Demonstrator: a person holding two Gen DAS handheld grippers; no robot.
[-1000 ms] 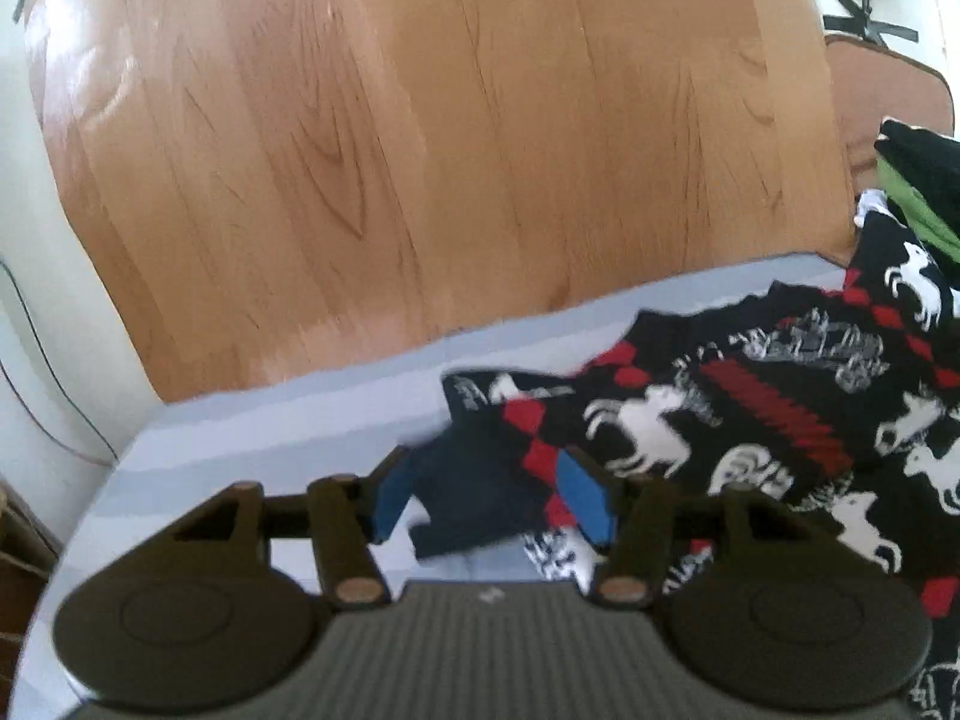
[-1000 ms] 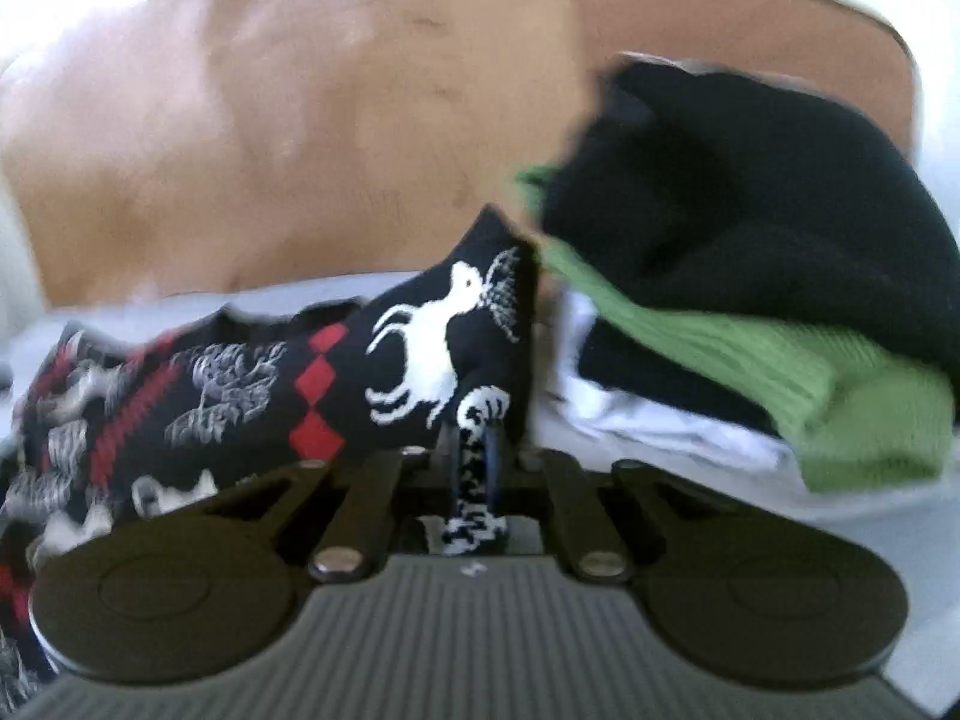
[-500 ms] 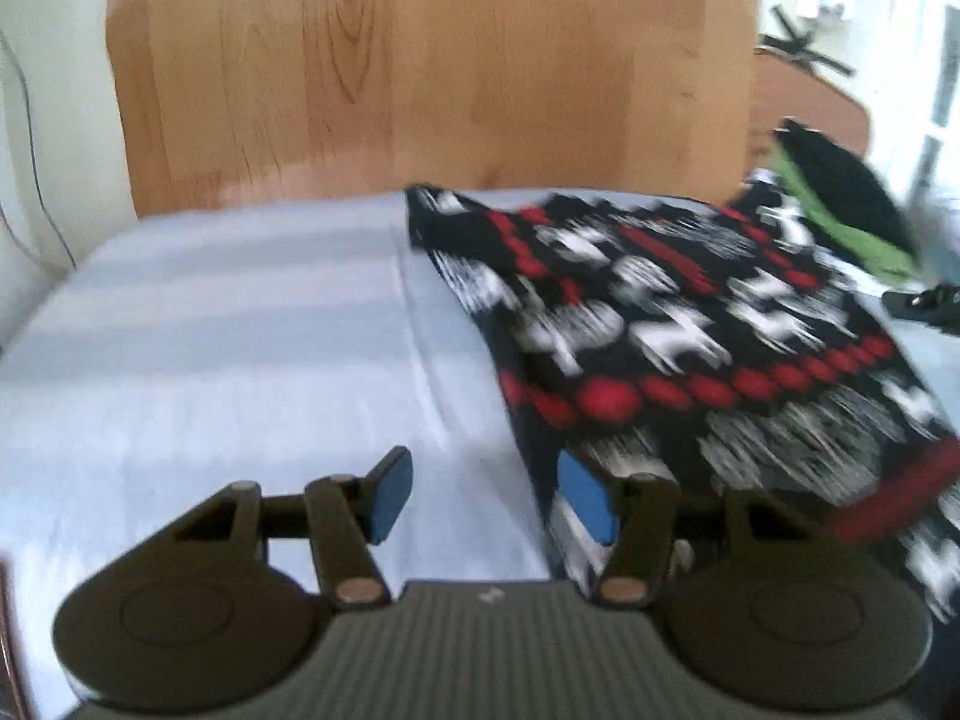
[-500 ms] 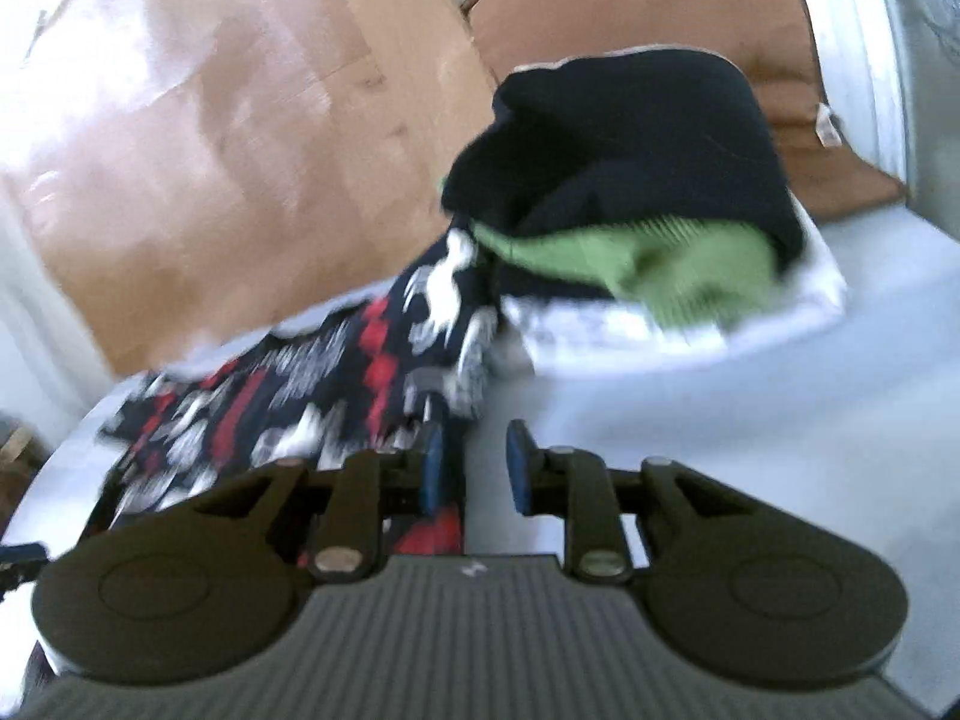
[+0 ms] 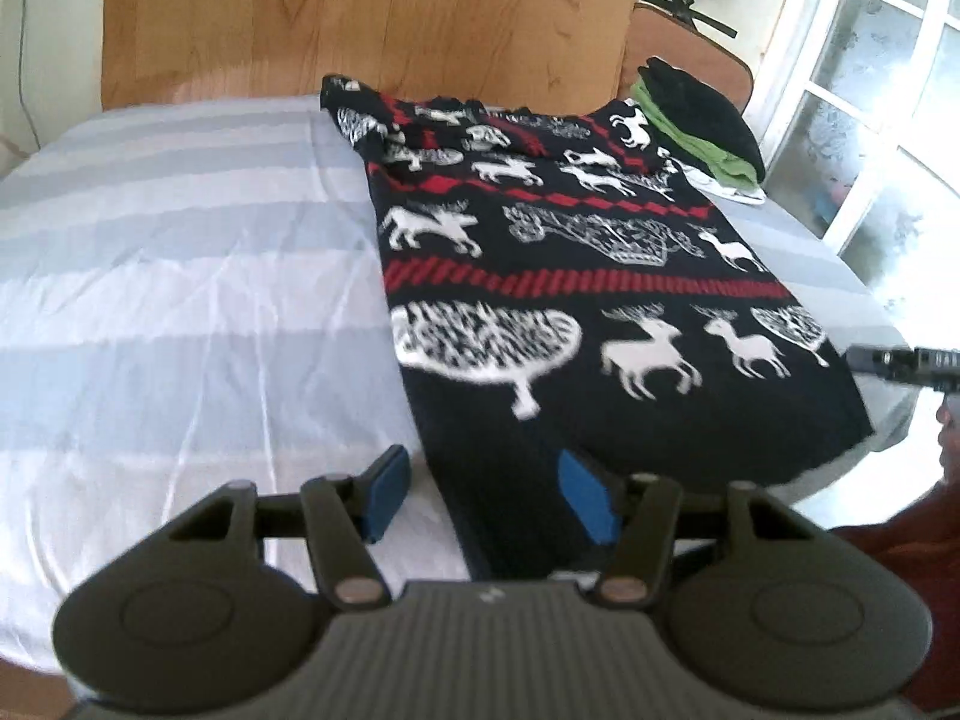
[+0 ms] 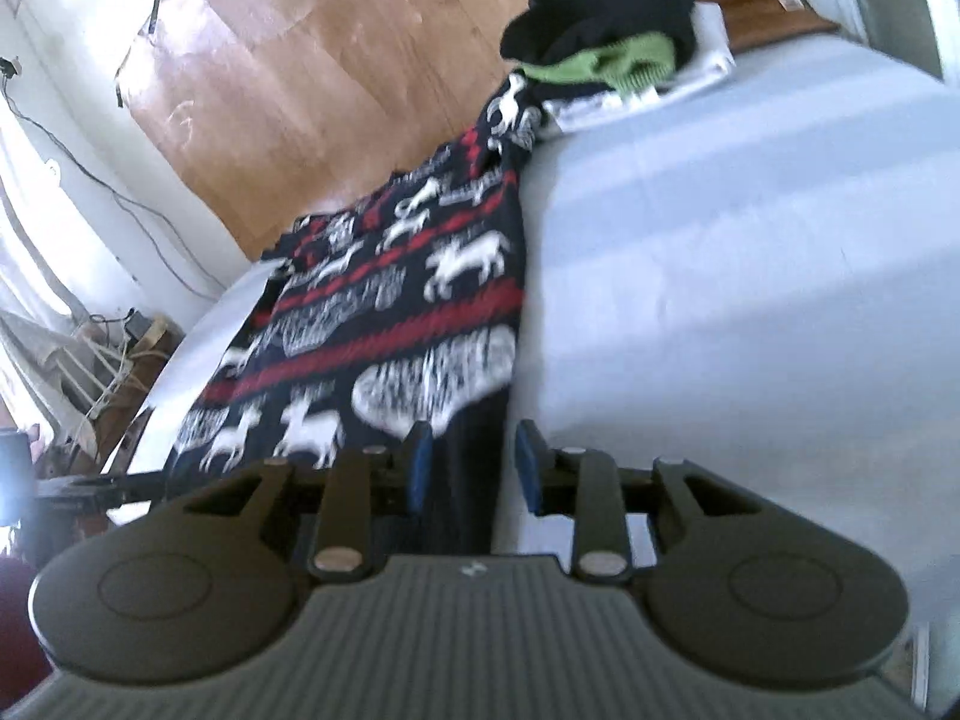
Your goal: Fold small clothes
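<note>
A black knitted sweater with white reindeer, white trees and red bands (image 5: 576,276) lies spread flat on the pale blue-and-white striped bedsheet (image 5: 180,276), its plain black hem toward the near edge and its neck end toward the far wooden headboard (image 5: 360,12). The left gripper (image 5: 489,495) hangs over the hem's near left corner with its blue-padded fingers (image 5: 384,489) spread wide, the black edge lying between them but not pinched. The right gripper (image 6: 471,468) sits at the hem's near right corner, jaws parted around the black edge (contact with the pads is too blurred to tell). Just past the sweater's far right corner sits a stack of folded black, green and white clothes (image 5: 702,120).
</note>
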